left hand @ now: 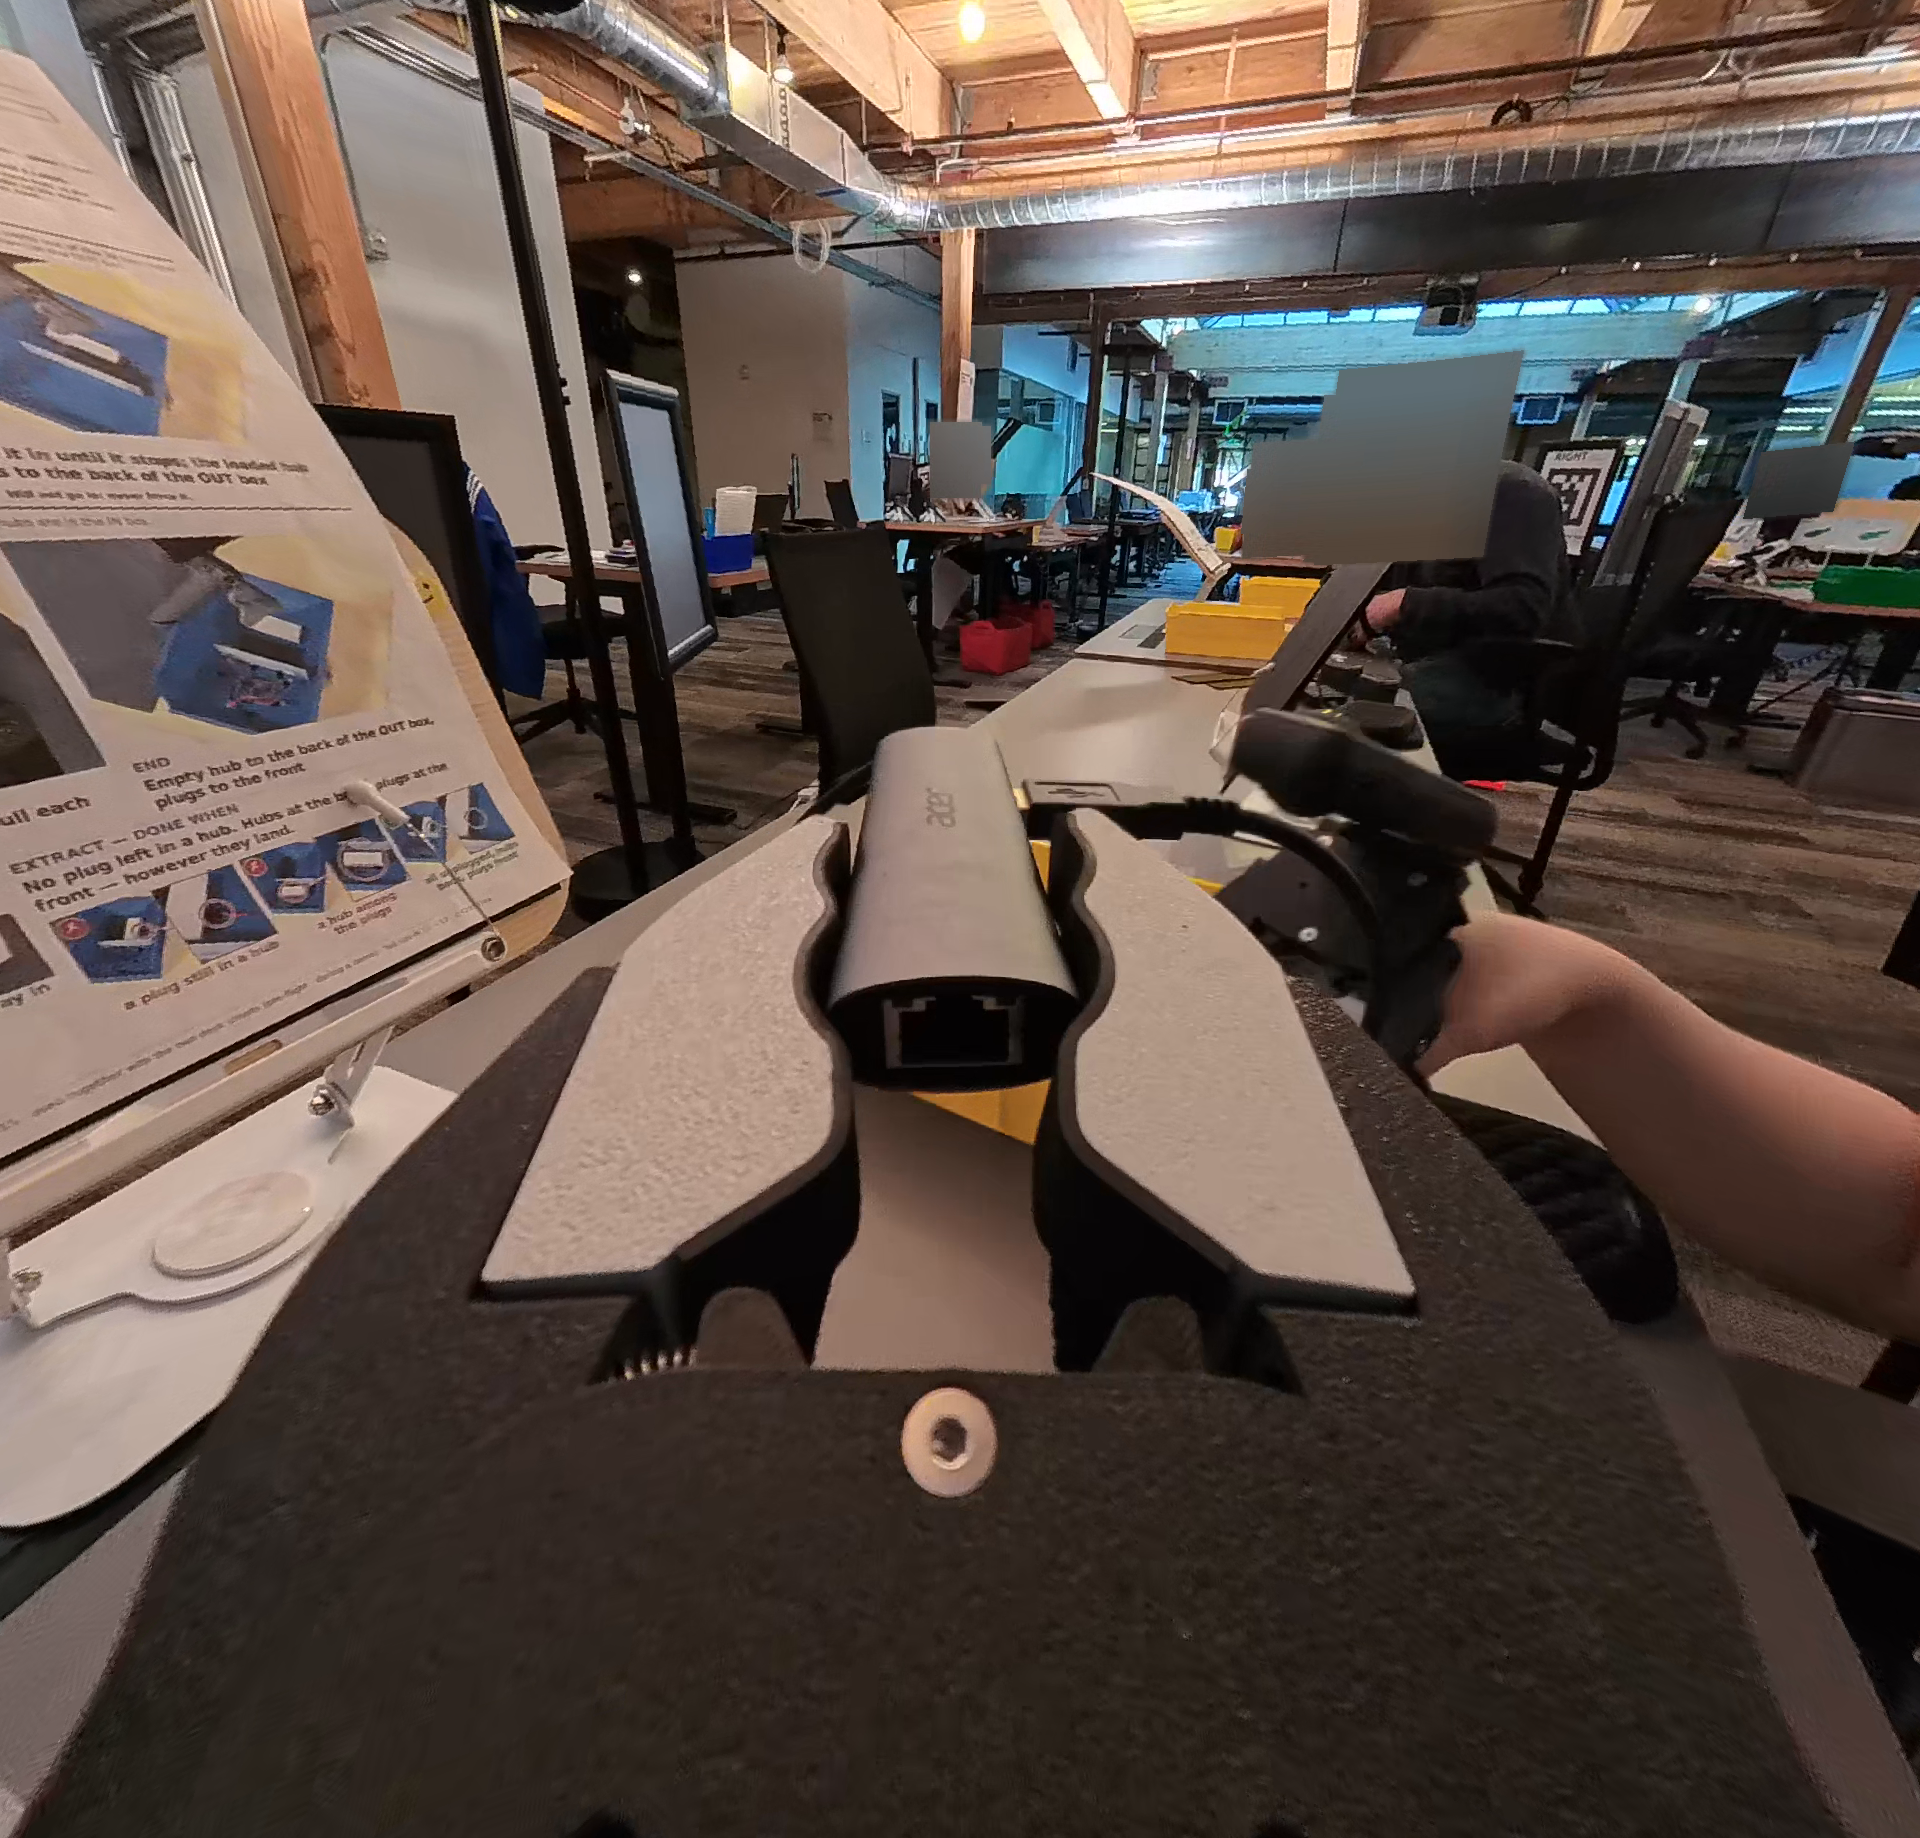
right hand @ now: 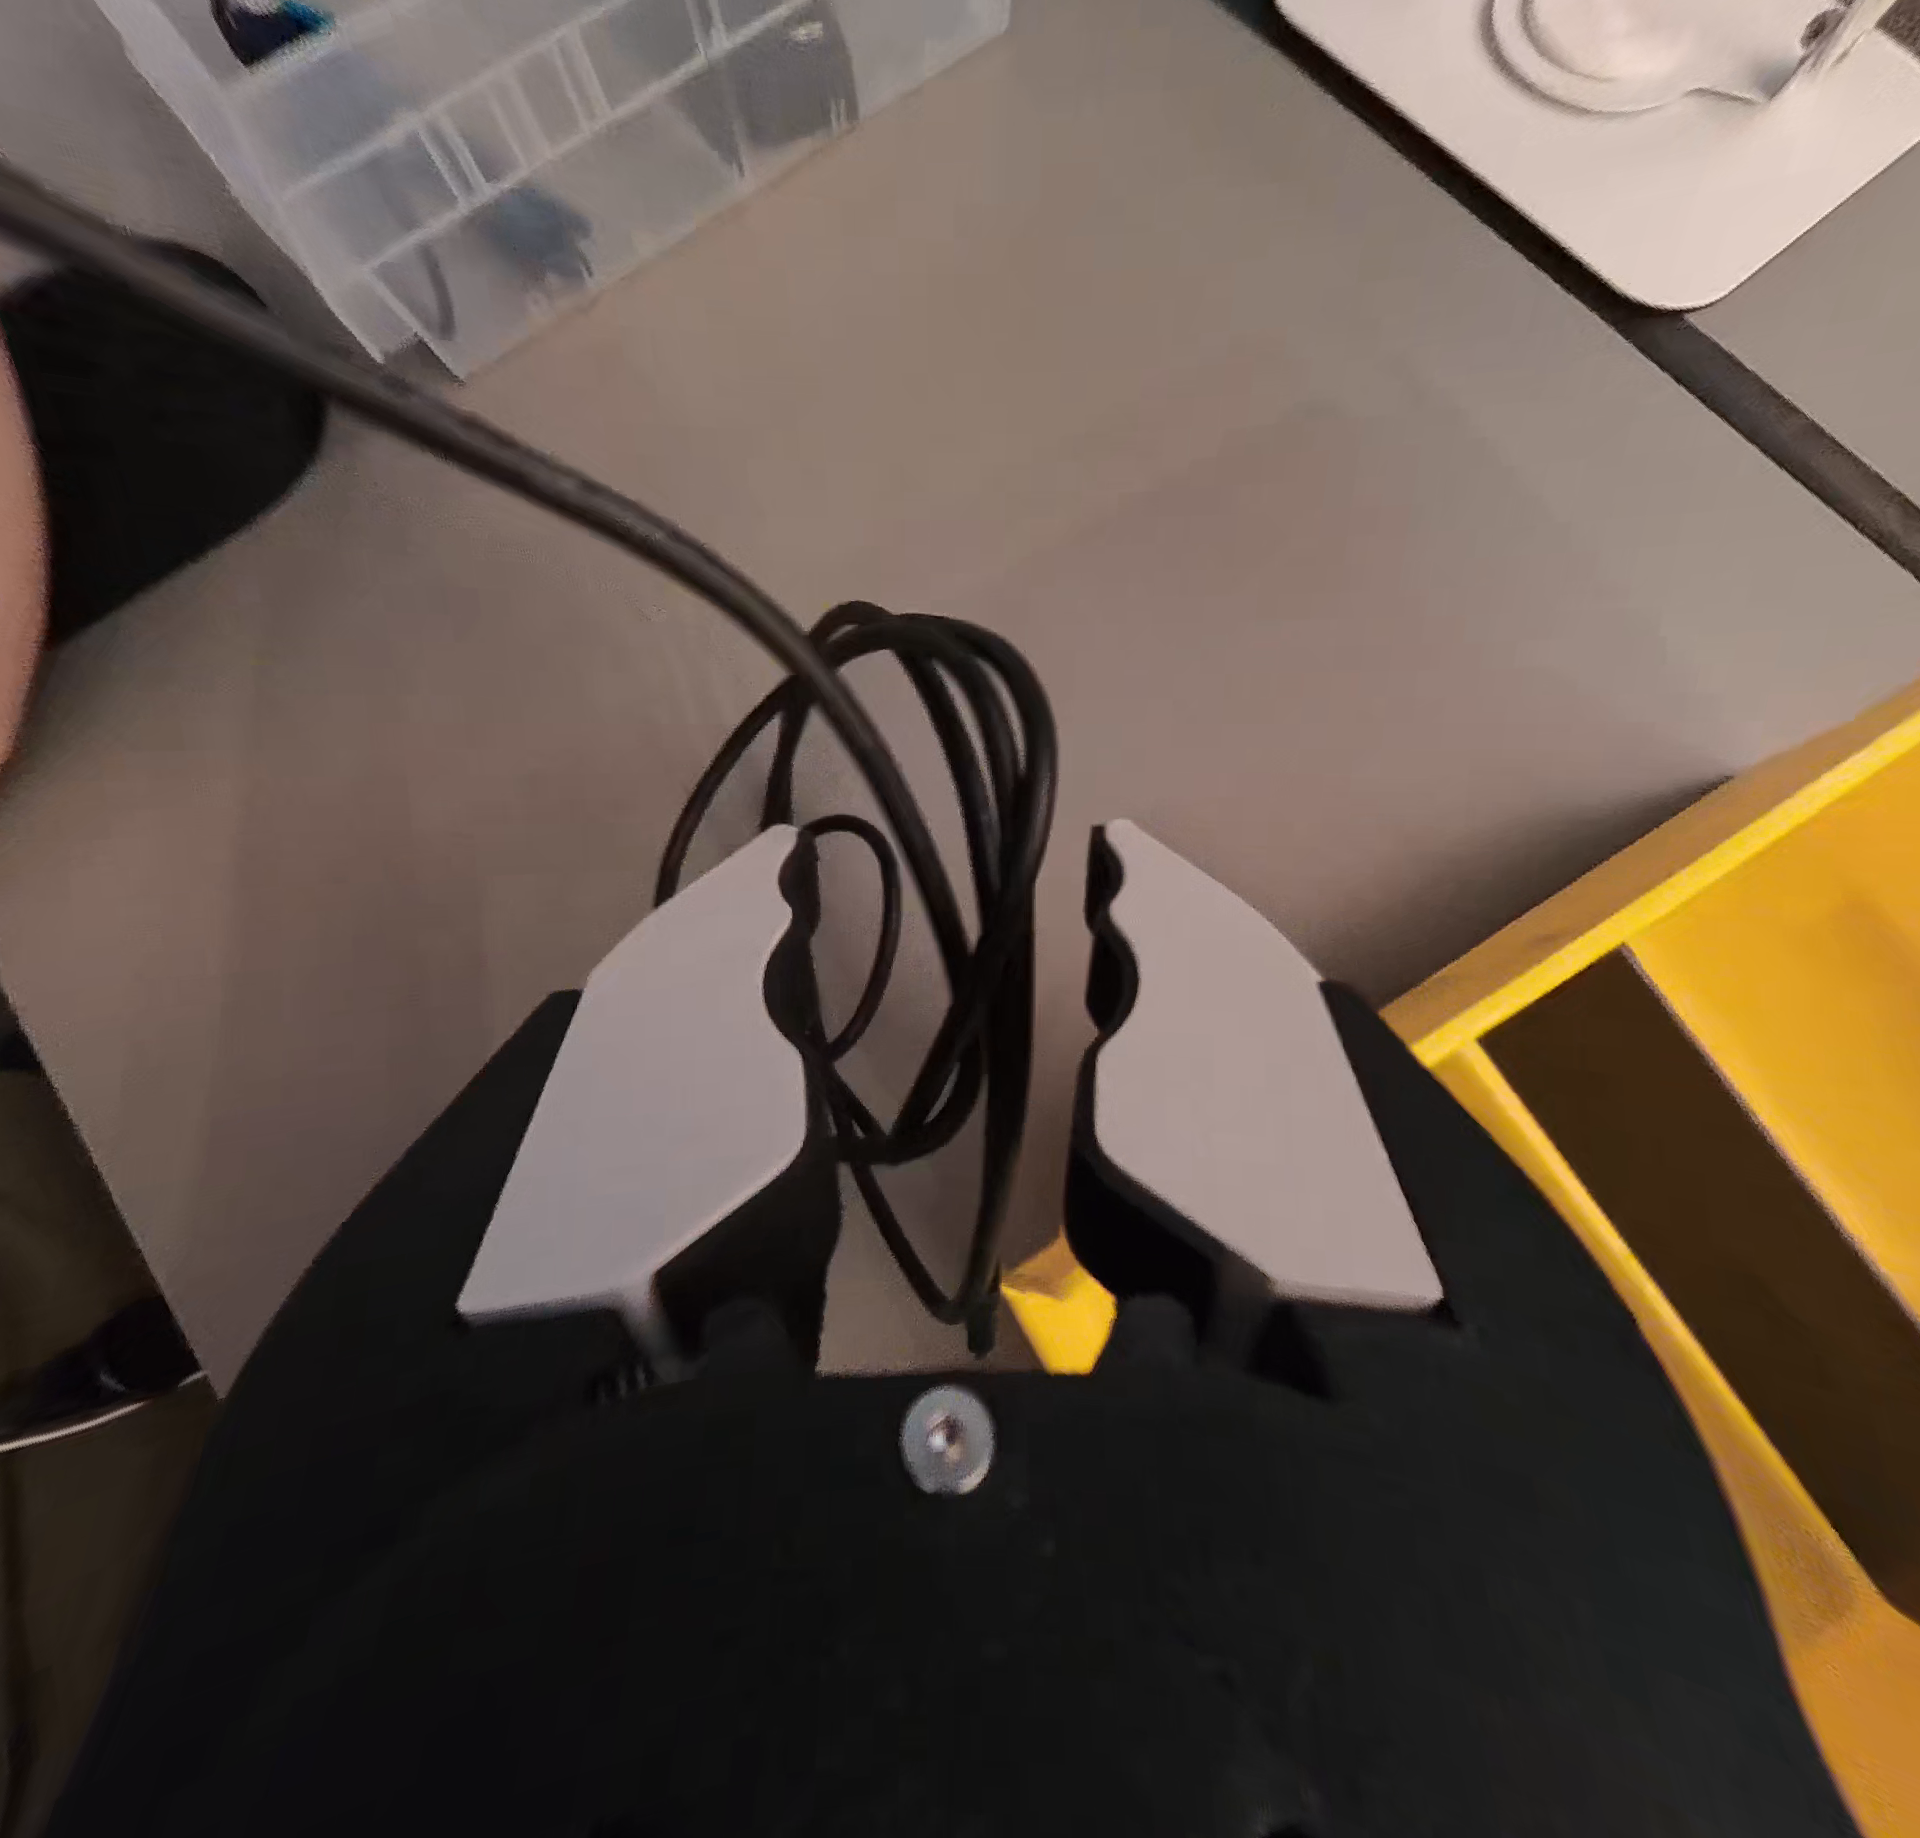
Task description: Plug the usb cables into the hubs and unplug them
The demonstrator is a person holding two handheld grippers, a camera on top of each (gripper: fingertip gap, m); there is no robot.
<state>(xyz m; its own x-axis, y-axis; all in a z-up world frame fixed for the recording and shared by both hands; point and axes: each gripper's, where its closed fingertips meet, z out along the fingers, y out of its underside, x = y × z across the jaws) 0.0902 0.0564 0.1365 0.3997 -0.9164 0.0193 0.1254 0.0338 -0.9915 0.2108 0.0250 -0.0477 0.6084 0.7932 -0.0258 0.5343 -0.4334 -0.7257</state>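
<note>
My left gripper [left hand: 951,832] is shut on a dark grey hub [left hand: 935,884] and holds it lengthwise above the table, network-port end toward the camera. A black USB plug [left hand: 1070,793] sits at the hub's far right side; I cannot tell if it is seated. Its cable [left hand: 1247,824] arcs right toward the right gripper [left hand: 1340,884], held by a hand. In the right wrist view my right gripper [right hand: 951,832] is open, pointing down at the table. A coil of thin black cable [right hand: 977,853] lies or hangs between its fingers, ungripped. A thicker black cable [right hand: 520,458] crosses from the upper left.
A yellow box [right hand: 1662,853] stands right of the right gripper. A clear plastic bin [right hand: 540,105] holding cables is at upper left. The white base [right hand: 1558,126] of a stand carrying an instruction sheet [left hand: 208,645] is beyond. The grey table [right hand: 1143,489] lies below. Spacing between my two grippers at the tips: around 25 cm.
</note>
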